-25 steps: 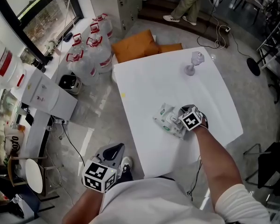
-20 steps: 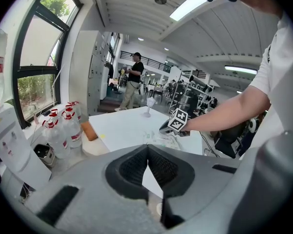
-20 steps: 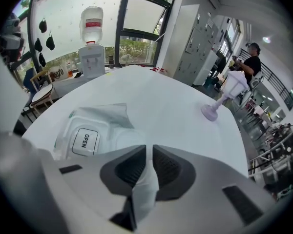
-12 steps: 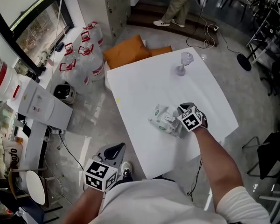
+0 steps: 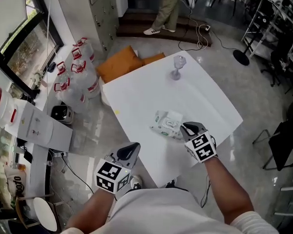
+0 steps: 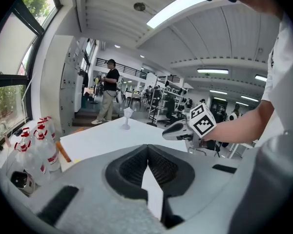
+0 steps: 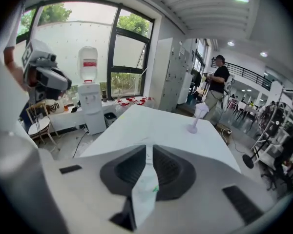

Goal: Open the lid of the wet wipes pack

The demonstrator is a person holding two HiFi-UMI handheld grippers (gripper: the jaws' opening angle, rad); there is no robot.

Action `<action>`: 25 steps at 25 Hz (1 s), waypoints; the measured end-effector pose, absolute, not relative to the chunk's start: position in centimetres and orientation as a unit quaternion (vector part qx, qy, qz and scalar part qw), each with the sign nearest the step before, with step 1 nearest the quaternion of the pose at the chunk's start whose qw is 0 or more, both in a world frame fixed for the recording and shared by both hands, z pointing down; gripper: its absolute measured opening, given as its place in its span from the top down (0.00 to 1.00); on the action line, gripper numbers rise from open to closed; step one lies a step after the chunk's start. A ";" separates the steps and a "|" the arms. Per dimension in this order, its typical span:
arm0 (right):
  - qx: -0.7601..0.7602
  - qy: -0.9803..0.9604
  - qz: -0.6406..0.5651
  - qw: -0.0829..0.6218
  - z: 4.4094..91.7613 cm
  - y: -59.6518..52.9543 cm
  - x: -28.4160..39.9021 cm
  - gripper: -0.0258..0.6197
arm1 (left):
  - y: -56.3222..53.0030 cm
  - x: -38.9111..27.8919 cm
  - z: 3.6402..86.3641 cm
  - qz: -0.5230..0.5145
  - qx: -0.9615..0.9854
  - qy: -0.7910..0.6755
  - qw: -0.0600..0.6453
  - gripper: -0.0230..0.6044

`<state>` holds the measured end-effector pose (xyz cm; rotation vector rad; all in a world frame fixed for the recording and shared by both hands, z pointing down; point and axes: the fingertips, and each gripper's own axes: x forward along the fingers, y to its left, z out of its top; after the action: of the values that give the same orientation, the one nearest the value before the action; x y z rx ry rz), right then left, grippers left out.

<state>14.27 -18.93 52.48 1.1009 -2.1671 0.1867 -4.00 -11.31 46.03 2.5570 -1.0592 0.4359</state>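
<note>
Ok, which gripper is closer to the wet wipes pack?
Right. The right gripper is at the edge of the wet wipes pack, above the table; the left gripper is off the table's near edge, clear of the pack.

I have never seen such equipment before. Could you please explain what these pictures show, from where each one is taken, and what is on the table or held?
There is no robot: a person holds a two-jaw tool in each hand, the left gripper and the right gripper. The cubes with black-and-white squares are parts of the tools. One picture comes from a camera on the person's head, looking down. The other two come from cameras riding on each gripper, looking along its jaws. On the white table lies a wet wipes pack, and farther away stands a stemmed glass. Nothing is held: the left jaws are together, off the table's edge; the right jaws stand slightly apart, empty, near the pack.
</note>
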 end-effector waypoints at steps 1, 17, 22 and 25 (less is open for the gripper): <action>0.430 -0.837 0.078 0.330 51.6 -17.9 14.1 0.88 | -11.5 -3.7 45.8 0.152 0.903 -0.366 0.165 0.95; 0.488 -0.848 0.172 0.115 41.7 -7.7 13.9 0.93 | -11.3 0.8 42.4 0.132 0.937 -0.293 0.138 0.95; 0.498 -0.845 0.174 0.089 41.1 -6.1 14.1 0.95 | -10.8 1.4 41.6 0.128 0.942 -0.281 0.132 0.95; 0.498 -0.846 0.185 0.051 40.7 -5.6 14.2 0.95 | -10.6 1.6 41.6 0.128 0.943 -0.278 0.129 0.95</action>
<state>14.17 -5.64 40.71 1.5156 -2.5745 0.5634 1.63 -10.64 41.64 2.7419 -0.8079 0.3730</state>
